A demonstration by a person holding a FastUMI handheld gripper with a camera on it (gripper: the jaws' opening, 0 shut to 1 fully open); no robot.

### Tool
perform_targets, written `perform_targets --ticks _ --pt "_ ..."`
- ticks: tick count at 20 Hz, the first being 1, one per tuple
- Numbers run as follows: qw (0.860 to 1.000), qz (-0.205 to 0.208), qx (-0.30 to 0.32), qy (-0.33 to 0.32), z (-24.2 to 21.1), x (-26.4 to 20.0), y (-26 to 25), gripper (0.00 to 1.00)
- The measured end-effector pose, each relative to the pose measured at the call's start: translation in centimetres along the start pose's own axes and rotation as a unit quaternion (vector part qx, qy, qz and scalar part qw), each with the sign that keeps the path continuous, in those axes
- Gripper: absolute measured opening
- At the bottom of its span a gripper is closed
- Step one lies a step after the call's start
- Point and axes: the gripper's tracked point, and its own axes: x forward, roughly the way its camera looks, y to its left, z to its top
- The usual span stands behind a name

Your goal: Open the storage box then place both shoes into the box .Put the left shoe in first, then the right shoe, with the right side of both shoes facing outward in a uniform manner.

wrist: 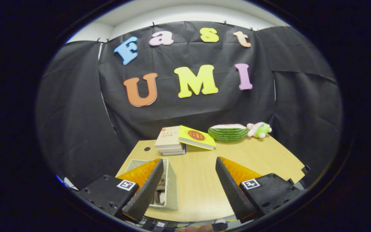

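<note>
Wooden table against the black booth wall, gripper above it with jaws wide apart and holding nothing, open storage box behind the left finger with a shoe inside, stacked books, yellow book, watermelon toy, small plush beyond

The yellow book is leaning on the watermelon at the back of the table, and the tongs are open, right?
Not quite. The gripper view shows the yellow book leaning on the stack of books; the watermelon sits beside it. The tongs are open, holding nothing.
</note>
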Motion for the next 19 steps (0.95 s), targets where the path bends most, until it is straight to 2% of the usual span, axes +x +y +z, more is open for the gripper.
perform_targets --ticks 19 --pt "1.000 0.010 -0.011 -0.004 0.07 0.51 0.84 1.00"
